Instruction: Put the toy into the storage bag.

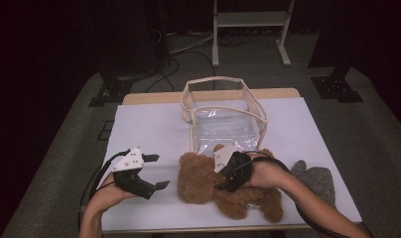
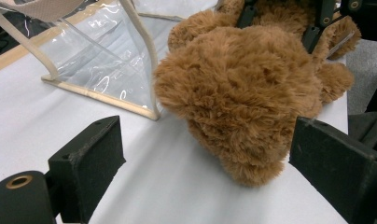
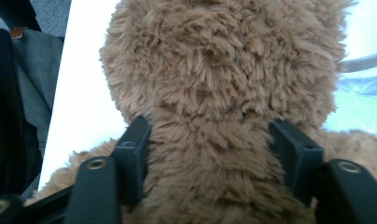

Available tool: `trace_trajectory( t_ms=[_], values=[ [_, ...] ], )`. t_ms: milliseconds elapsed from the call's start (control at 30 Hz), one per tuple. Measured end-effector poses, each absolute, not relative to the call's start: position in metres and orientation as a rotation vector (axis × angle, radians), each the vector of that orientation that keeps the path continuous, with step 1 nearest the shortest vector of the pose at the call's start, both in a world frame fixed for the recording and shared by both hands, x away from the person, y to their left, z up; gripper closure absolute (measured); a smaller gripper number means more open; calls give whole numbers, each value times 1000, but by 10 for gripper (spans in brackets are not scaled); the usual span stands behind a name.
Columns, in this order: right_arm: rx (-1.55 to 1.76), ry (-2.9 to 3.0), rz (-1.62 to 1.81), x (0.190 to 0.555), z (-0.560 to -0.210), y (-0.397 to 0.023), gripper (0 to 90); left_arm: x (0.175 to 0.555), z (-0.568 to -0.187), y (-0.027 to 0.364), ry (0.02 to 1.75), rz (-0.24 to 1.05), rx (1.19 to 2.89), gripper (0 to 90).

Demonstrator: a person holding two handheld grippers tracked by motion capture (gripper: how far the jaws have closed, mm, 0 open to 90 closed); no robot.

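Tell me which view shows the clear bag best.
The high view: the clear bag shows whole there, standing open behind the teddy bear on the table. The left gripper view catches one corner and a clear wall. The right gripper view gives just a blurred sliver past the bear.

Fluffy brown teddy bear (image 1: 223, 186) — lying flat

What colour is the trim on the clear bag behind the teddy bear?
Beige trim, clearest in the high view.
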State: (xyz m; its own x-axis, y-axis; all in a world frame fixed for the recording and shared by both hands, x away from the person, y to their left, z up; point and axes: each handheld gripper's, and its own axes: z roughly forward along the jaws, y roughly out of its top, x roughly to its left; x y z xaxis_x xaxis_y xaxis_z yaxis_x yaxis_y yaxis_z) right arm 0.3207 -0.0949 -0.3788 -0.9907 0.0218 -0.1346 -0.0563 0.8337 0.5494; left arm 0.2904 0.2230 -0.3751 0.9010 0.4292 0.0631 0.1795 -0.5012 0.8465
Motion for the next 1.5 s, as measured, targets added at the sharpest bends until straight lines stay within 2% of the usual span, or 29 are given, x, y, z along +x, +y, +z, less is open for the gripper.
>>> trace_trajectory(
  t_ms=[300,600,1500],
  values=[
    [-24,2879,873,322,-380,-98,532,289,-374,223,438,335,2096,87],
    [-4,2872,887,321,-377,-99,599,289,-373,225,444,345,2084,87],
    [38,2886,1006,319,-365,-111,644,286,-369,233,448,367,2050,87]
  ],
)
